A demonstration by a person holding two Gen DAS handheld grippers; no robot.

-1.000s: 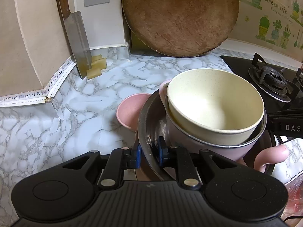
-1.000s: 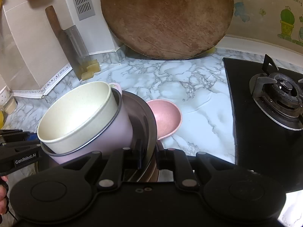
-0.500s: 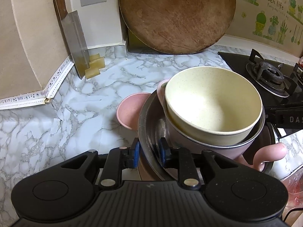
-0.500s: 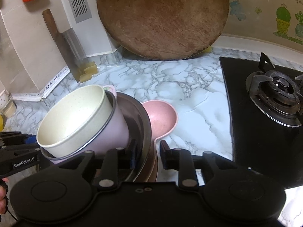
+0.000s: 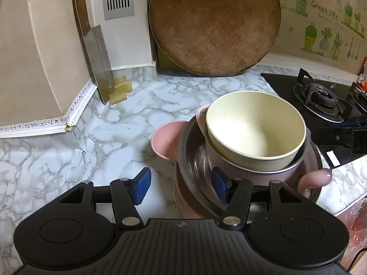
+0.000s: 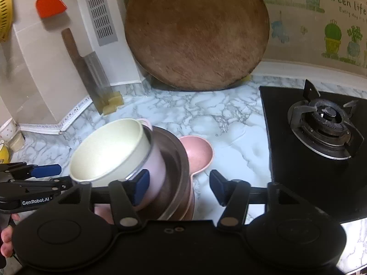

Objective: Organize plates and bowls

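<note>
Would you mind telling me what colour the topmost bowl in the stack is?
The top bowl is pale cream-yellow; the left wrist view shows it best.

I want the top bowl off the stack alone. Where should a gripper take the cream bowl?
Probably by the cream bowl's rim on its left side, coming from above, one finger inside and one outside. Its rim stands proud of the pink pot it nests in, and its walls below are buried.

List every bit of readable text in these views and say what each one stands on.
"Green life": wall sticker with potted plants, behind the stove.
"GenRobot.AI": black arm of the left tool, seen from the right wrist.
Smaller line under "Green life": too small to read.
Printed strip along the counter edge: music notes, no words.
</note>
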